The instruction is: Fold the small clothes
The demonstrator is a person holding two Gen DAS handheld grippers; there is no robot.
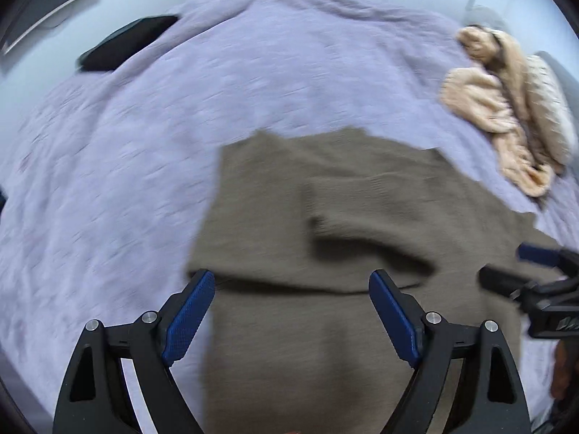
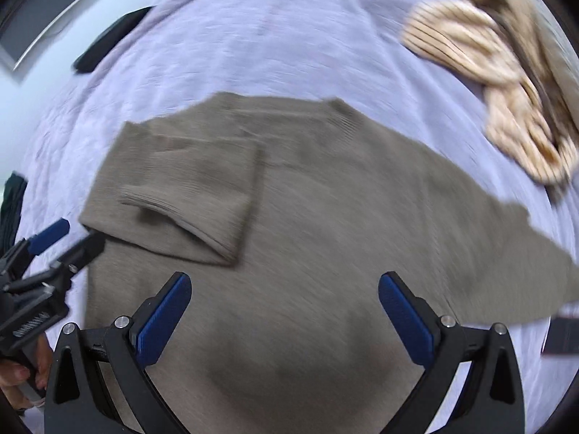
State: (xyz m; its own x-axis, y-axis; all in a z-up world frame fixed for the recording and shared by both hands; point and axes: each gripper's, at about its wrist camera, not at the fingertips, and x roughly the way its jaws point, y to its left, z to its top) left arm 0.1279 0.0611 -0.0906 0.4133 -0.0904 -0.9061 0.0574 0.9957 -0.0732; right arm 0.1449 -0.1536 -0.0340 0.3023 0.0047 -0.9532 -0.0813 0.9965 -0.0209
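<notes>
I find the brown sweater laid flat on the lavender bedspread, taking up the near middle of the bed, directly under both of my tools. One sleeve is already turned in across the chest on the left side, cuff lying on the body panel; I judge that to be the first fold of the job. The other sleeve runs out straight toward the right edge of the right wrist view and is not yet folded.

My left gripper hangs over the sweater's left edge with its fingers spread wide and nothing between them; the fabric lies below the pads, not in them. My right gripper is likewise spread wide above the body panel, empty. In each wrist view the opposite tool shows at the frame edge, so the two sit near each other over the same garment.

A heap of beige ribbed knitwear sits at the far right of the bed, well apart from the sweater; I take it for clothing awaiting its turn. A dark flat object rests at the bed's far left corner, clear of the work.

Assessment: with both tools empty, the outstretched sleeve is the likely next pick. Both views are motion-blurred, so fine creases cannot be graded.
</notes>
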